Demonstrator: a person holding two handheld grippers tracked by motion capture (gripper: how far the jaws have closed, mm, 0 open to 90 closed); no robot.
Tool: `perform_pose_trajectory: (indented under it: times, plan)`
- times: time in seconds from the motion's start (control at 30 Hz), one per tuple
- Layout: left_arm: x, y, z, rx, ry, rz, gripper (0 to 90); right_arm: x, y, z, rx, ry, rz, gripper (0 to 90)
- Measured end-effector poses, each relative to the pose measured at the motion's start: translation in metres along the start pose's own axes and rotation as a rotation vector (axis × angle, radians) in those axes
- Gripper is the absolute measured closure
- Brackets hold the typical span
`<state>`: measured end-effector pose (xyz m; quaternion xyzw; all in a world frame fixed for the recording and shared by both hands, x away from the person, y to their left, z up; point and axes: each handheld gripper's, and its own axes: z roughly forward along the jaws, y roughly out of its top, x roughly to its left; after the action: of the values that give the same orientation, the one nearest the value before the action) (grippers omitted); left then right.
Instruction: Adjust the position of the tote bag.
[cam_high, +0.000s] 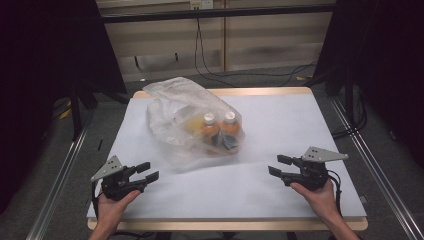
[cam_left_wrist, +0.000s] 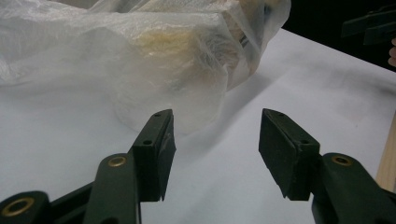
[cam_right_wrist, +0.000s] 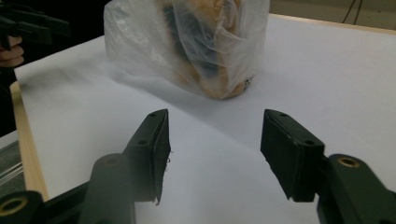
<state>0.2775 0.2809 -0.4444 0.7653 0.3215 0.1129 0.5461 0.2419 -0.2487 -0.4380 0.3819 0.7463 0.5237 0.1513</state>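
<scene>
Both claws stand apart, gripping nothing. The plastic bag (cam_high: 187, 117) with 2 bottles (cam_high: 220, 131) lies on the bench (cam_high: 280, 125), ahead of the left claw (cam_high: 148, 171) and right claw (cam_high: 276, 165), between them.

Plastic bag (cam_high: 187, 117) sits on the table (cam_high: 280, 125), centre of frame, slightly left and toward the far edge. Two bottles (cam_high: 220, 131) stand side by side inside it, at its right end. Left gripper (cam_high: 150, 172) lower left, right gripper (cam_high: 275, 166) lower right, both near the table's front edge, well apart from the bag, pointing inward.
</scene>
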Motion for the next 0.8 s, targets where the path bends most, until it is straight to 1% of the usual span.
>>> perform_pose_trajectory:
  times: [0.03,0.07,0.13,0.2,0.23,0.27,0.3,0.33,0.37,0.4,0.43,0.47,0.5,0.57,0.6,0.63,0.7,0.73,0.8]
  plan:
    - [0.001,0.003,0.000,-0.011,-0.005,0.006,46.6,0.000,0.001,0.001,0.001,0.005,-0.005,45.0]
    - [0.000,0.005,0.000,-0.011,0.005,0.000,48.0,0.001,0.006,0.006,0.002,0.018,-0.014,47.2]
    - [0.000,0.007,0.002,-0.018,-0.011,-0.001,49.0,0.002,0.011,0.011,0.001,0.033,-0.023,49.9]
    - [0.001,0.010,0.005,-0.016,-0.010,-0.002,49.4,0.003,0.014,0.014,0.002,0.037,-0.028,50.4]
    - [0.000,0.011,0.005,-0.015,-0.008,-0.002,48.4,0.003,0.020,0.019,-0.005,0.049,-0.032,50.6]
    - [0.001,0.011,0.006,-0.020,-0.002,0.001,45.3,0.004,0.024,0.022,-0.009,0.046,-0.036,50.5]
    - [0.001,0.012,0.006,-0.016,0.017,-0.001,45.3,0.004,0.024,0.022,-0.009,0.046,-0.036,50.5]
    - [0.001,0.013,0.007,-0.019,0.007,-0.007,43.9,0.004,0.031,0.028,-0.018,0.062,-0.024,50.6]
    - [0.002,0.013,0.007,-0.017,0.008,-0.005,43.9,0.004,0.031,0.028,-0.018,0.062,-0.024,50.7]
    - [0.003,0.014,0.006,-0.012,0.009,-0.004,43.8,0.005,0.034,0.029,-0.018,0.064,-0.028,51.1]
    - [0.004,0.015,0.007,-0.020,-0.004,-0.008,43.9,0.006,0.038,0.032,-0.019,0.067,-0.037,51.8]
    - [0.007,0.019,0.007,-0.020,-0.006,-0.005,43.9,0.008,0.044,0.037,-0.025,0.084,-0.044,52.8]
    - [0.007,0.019,0.007,-0.020,-0.006,-0.005,43.9,0.008,0.044,0.037,-0.025,0.084,-0.044,52.8]
    - [0.009,0.023,0.007,-0.019,0.009,0.000,43.9,0.010,0.050,0.041,-0.026,0.095,-0.046,53.8]
    - [0.011,0.026,0.007,-0.020,0.017,-0.006,43.9,0.010,0.052,0.043,-0.027,0.102,-0.048,53.8]
    - [0.013,0.027,0.008,-0.030,0.010,-0.007,44.5,0.011,0.056,0.046,-0.026,0.111,-0.051,54.2]
    - [0.017,0.031,0.009,-0.025,0.026,-0.008,46.6,0.012,0.061,0.050,-0.028,0.123,-0.056,56.1]
    - [0.019,0.033,0.010,-0.029,0.020,-0.004,47.4,0.013,0.063,0.052,-0.031,0.128,-0.060,56.5]
    - [0.023,0.036,0.011,-0.024,0.026,-0.007,47.9,0.013,0.068,0.055,-0.035,0.136,-0.058,59.7]
